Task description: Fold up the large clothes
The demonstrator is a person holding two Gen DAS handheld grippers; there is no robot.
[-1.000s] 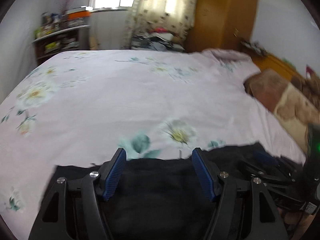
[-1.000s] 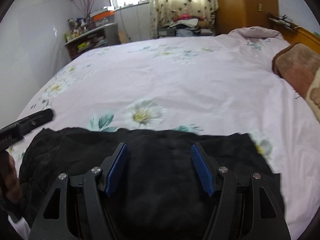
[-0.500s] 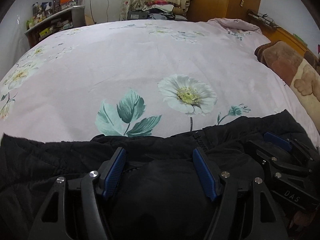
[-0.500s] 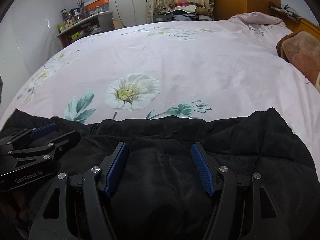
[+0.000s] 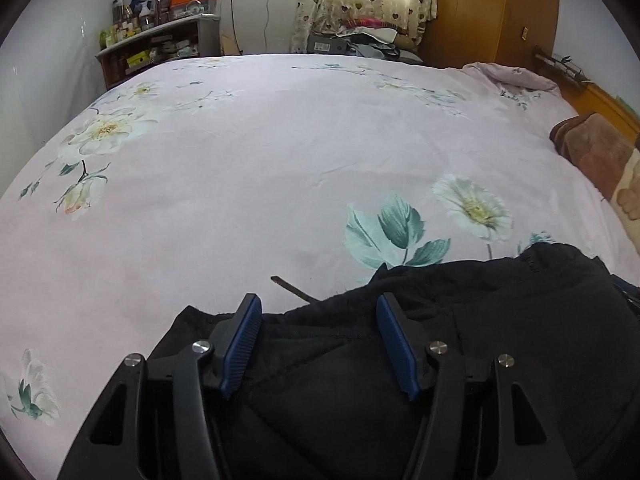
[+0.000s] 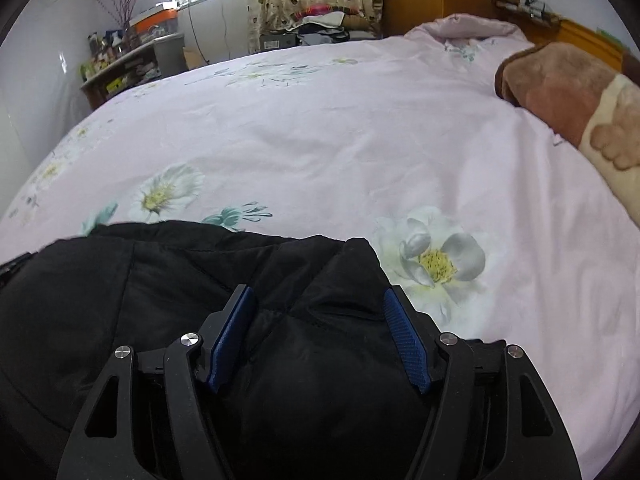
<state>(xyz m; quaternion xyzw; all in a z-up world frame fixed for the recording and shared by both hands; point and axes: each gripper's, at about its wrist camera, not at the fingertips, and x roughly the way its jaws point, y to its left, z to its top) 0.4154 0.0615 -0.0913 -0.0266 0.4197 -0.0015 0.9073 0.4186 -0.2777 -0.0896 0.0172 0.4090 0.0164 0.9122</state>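
We are laying the jacket [image 5: 500, 352] on the bed [image 5: 280, 168]; left gripper [image 5: 318, 344] jaws closing around fabric, right gripper [image 6: 318, 336] jaws apart astride it. Next: spread it flat.

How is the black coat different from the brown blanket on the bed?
The black coat is plain black and quilted; the brown blanket is fuzzy, brown with cream patches. The black coat lies at the bed's near edge, bunched between the fingers of both grippers; the brown blanket sits off at the right side, away from them. Both rest on the pink flowered bedspread.
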